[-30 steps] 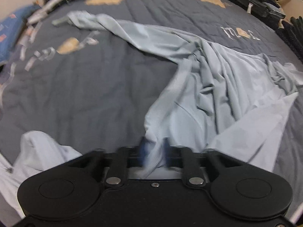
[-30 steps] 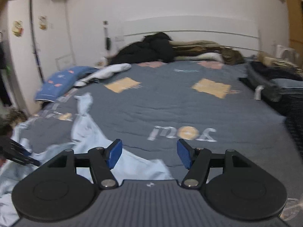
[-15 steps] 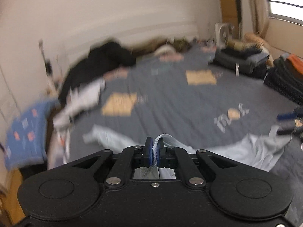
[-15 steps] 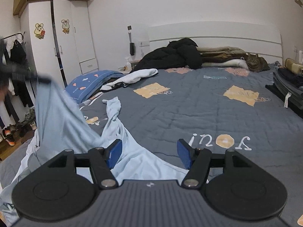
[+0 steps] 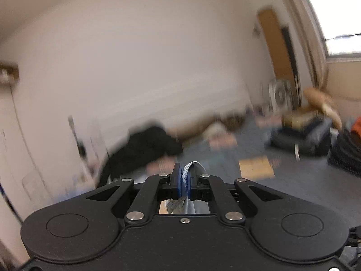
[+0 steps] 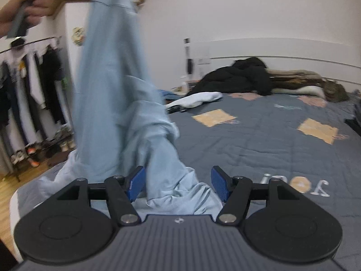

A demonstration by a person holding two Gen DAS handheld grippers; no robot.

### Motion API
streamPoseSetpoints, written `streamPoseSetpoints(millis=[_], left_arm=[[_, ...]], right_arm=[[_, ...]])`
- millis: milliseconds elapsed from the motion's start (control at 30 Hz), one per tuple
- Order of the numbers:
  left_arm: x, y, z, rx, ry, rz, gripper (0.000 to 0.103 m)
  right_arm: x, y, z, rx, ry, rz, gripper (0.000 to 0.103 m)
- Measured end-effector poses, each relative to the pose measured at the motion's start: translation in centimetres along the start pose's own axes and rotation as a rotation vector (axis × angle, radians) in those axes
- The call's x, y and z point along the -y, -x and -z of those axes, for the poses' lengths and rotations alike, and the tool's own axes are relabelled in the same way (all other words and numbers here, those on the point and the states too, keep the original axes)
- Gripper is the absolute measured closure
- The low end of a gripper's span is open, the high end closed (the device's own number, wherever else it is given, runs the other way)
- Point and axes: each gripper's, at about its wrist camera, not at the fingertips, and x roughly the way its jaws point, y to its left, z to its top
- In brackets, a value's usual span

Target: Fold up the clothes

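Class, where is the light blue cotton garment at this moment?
In the right wrist view, the light blue cotton garment hangs at left from the raised left gripper, its lower folds lying on the grey quilted bedspread before the open right gripper.

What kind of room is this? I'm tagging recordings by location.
A bedroom, most likely: a bed with a grey quilt and white headboard, plus a clothes rack of hanging garments beside it.

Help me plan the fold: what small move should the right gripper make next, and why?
Probably ease the right gripper forward and close on the light blue garment. Its jaws stand apart with cloth lying between them, while the left gripper pinches one edge and holds it high.
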Motion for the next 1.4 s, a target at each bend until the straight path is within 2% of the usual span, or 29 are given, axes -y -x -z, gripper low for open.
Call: streamPoseSetpoints(millis=[167, 333, 500, 600, 667, 833, 933, 1000, 1033, 1067, 1133, 1167, 1300, 1400], left_arm=[[2.3, -2.0, 8.1, -0.157, -0.012, 0.06, 0.085], [1.3, -0.8, 17.8, -0.298, 0.117, 0.116, 0.085], [-1.1, 2.5, 25.5, -0.397, 0.296, 0.109, 0.085], [-2.4, 5.6, 28.1, -0.403, 0.407, 0.1, 0.084], [-2.8, 7.3, 29.1, -0.399, 0.456, 0.104, 0.083], [-3.0, 11.2, 30.4, -0.383, 0.498, 0.093, 0.076], [-3.2, 12.4, 30.8, -0.383, 0.507, 0.091, 0.075], [-3.2, 12.9, 31.2, -0.39, 0.499, 0.08, 0.075], [-3.2, 13.3, 31.5, -0.391, 0.5, 0.072, 0.075], [-3.3, 13.6, 31.7, -0.391, 0.505, 0.066, 0.075], [-3.7, 14.5, 32.0, -0.391, 0.511, 0.055, 0.075], [-3.9, 15.1, 32.1, -0.389, 0.512, 0.049, 0.075], [-4.6, 17.2, 32.4, -0.374, 0.513, 0.023, 0.075], [-5.1, 18.7, 32.2, -0.353, 0.518, 0.013, 0.075]], right_arm=[[-2.6, -1.7, 0.9, -0.031, 0.061, -0.093, 0.033], [-5.6, -4.9, 3.2, -0.101, 0.11, -0.147, 0.032], [-9.1, -7.8, 5.5, -0.119, 0.196, -0.148, 0.032], [-11.2, -8.9, 5.8, -0.101, 0.263, -0.149, 0.032], [-12.3, -9.3, 5.8, -0.082, 0.269, -0.183, 0.032], [-14.7, -11.2, 6.3, -0.094, 0.293, -0.208, 0.032], [-16.2, -12.6, 7.0, -0.121, 0.299, -0.23, 0.033], [-17.1, -13.3, 7.5, -0.146, 0.308, -0.245, 0.037], [-17.4, -13.7, 7.8, -0.16, 0.312, -0.247, 0.045], [-17.7, -13.9, 8.1, -0.168, 0.314, -0.24, 0.07], [-18.1, -14.2, 8.5, -0.176, 0.305, -0.201, 0.098], [-18.0, -14.1, 8.5, -0.172, 0.278, -0.175, 0.098], [-16.3, -12.1, 6.8, -0.146, 0.165, -0.212, 0.099], [-13.3, -8.2, 4.6, -0.084, 0.006, -0.2, 0.1]])
